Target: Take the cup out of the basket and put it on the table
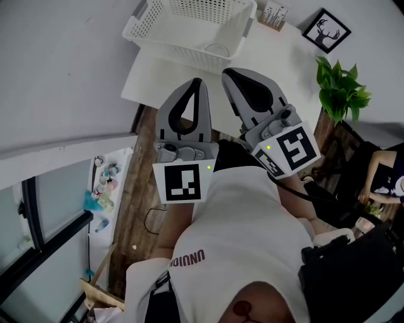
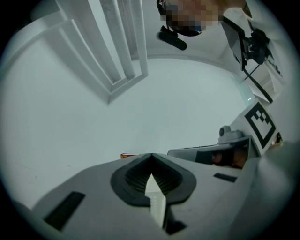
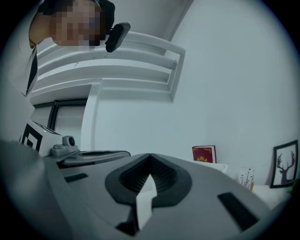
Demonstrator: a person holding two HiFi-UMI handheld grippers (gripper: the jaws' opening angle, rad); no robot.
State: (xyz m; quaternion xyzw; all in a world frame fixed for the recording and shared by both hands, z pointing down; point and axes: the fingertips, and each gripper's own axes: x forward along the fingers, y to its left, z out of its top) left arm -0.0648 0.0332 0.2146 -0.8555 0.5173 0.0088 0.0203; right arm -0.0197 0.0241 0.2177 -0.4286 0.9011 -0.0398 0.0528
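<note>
The left tongs [image 1: 197, 82] and right tongs [image 1: 228, 73] were both clenched on nothing, held level short of the white table's [image 1: 158, 85] near edge. The cup [image 1: 218, 48] sat inside the white basket [image 1: 146, 35] by the far edge. I'd open one pair before reaching over its rim. A potted plant [image 1: 341, 88] stood off the right edge

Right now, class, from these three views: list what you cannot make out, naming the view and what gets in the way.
- Cup: head view, clear and small inside the basket; only a faint rim shows.
- Basket's far side: head view, cut off by the top edge.
- Cup in both gripper views: not seen; the shut left gripper and right gripper fill the lower frame.
- Small holder: head view, contents too small to identify.
</note>
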